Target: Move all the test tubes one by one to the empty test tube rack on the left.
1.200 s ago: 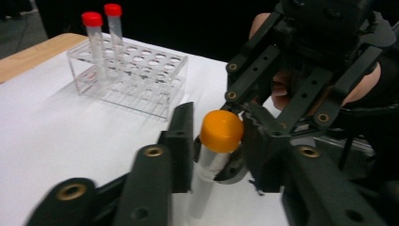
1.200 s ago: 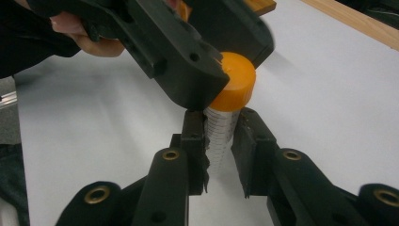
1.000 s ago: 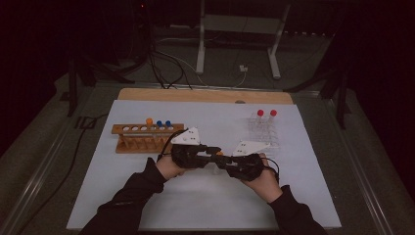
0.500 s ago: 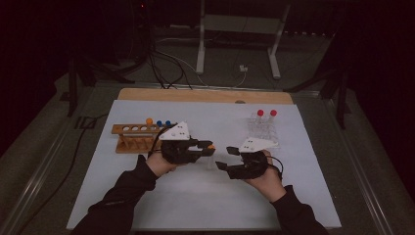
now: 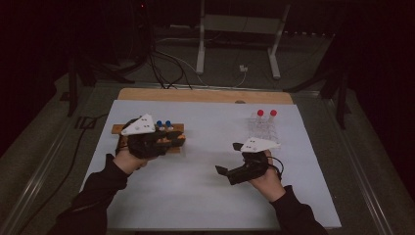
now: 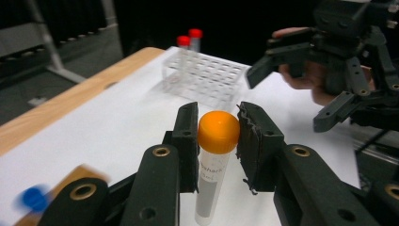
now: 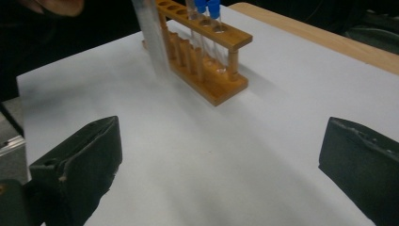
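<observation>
High view: the white table [image 5: 195,196] carries a wooden rack [image 5: 177,128] at the left and a clear rack [image 5: 262,129] at the right, well apart. The left gripper [image 5: 173,139] hangs just beside the wooden rack; the right gripper [image 5: 227,159] sits near the middle of the table, its jaws having just been opening and now spread wide with nothing between them.

Left gripper view shows the tube [image 6: 214,176] upright between the left gripper's [image 6: 217,146] pads, which pinch it just under its orange cap [image 6: 218,132], one pad on each side; the clear body hangs below the jaws, above the table. Right gripper view shows the same tube [image 7: 151,40] as a blur at the near end of the wooden rack [image 7: 207,52], beside two blue-capped tubes [image 7: 207,12] standing in their holes, while the right gripper's [image 7: 219,169] pads stand far apart over bare table.

The step looks like seating the tube in a free hole of the wooden rack. To do it well, keep the tube vertical, line its bottom over an empty hole, lower slowly, and loosen the pinch only once the hole bears it. The grip is high, so the bottom may swing.
</observation>
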Demonstrator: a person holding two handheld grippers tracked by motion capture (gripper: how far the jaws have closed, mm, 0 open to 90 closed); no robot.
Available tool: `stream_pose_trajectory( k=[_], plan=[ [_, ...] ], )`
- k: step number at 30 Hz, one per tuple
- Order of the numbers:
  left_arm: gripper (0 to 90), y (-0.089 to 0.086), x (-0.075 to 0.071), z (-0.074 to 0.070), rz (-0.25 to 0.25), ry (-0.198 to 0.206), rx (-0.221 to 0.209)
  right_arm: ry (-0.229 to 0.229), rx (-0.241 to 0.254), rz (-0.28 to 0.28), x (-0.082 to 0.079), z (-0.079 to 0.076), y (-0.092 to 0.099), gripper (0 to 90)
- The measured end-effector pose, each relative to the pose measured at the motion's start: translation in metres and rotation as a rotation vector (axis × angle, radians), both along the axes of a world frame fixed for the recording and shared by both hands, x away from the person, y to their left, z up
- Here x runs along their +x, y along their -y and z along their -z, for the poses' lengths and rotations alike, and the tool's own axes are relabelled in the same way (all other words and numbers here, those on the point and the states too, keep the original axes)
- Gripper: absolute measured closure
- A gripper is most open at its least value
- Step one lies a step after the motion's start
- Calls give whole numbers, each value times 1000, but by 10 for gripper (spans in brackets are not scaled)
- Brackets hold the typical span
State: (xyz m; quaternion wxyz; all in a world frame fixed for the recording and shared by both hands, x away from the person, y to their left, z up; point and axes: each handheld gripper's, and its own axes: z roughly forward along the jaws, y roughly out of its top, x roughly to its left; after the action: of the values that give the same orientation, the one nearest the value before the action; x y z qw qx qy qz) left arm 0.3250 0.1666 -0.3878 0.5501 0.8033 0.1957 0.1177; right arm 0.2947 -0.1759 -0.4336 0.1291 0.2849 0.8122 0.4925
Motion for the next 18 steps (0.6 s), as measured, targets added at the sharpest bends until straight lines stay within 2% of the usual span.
stream_pose_trajectory(
  k=[4, 10, 18],
  plan=[
    [710, -23, 0, -7, -60, 15, -1, 6, 28, 5, 0, -2, 4, 0],
    [710, -55, 4, -15, -152, 25, -4, 9, 28, 14, 0, -3, 6, 0],
    [711, -86, 21, -20, -265, 48, -3, 1, 27, 4, 1, -3, 5, 0]
  ],
)
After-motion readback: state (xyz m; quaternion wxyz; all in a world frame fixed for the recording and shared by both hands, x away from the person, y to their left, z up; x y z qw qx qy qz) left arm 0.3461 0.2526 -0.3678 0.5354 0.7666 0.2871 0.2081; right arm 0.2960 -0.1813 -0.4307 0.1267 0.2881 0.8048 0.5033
